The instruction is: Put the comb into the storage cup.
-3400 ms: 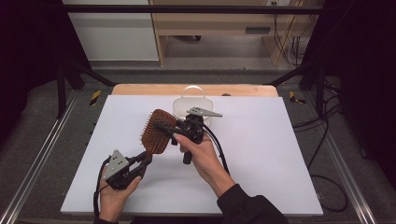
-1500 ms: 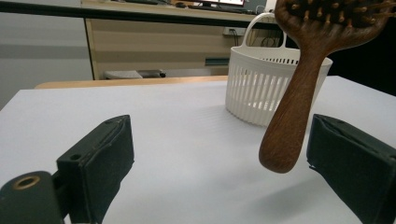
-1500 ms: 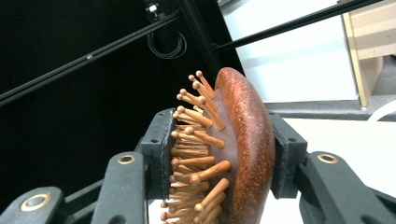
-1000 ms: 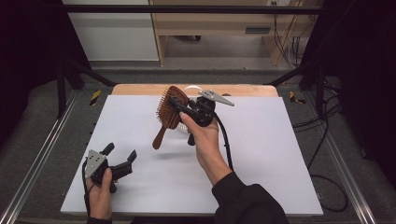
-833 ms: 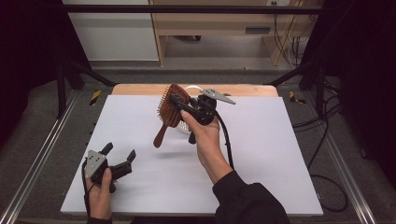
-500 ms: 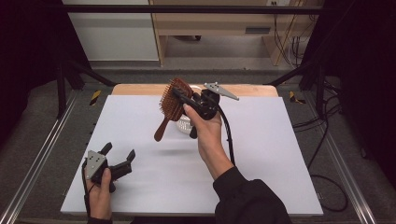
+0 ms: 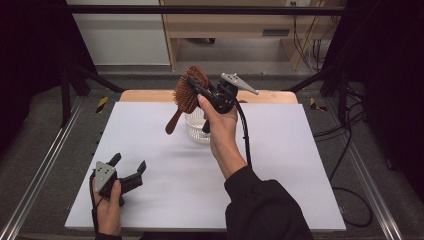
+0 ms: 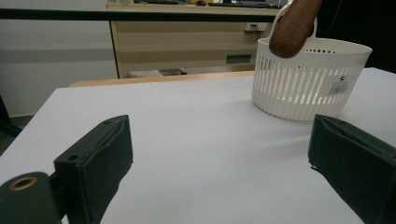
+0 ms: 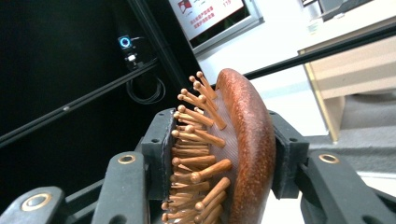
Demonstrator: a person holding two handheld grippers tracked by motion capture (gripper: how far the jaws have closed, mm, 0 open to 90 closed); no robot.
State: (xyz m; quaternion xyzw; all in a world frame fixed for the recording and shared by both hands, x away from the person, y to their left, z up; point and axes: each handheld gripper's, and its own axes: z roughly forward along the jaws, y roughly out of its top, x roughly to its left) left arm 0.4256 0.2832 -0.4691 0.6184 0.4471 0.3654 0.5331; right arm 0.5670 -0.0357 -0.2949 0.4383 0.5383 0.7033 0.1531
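While the right gripper pinched the brush by its head above the basket, the left gripper rested on the desk, jaws spread, empty.

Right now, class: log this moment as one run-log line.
right gripper: shut on hairbrush, above white basket | left gripper: open, holding nothing, low over table

Bright overhead light on the white table, dark surroundings, soft shadows, slight blur.
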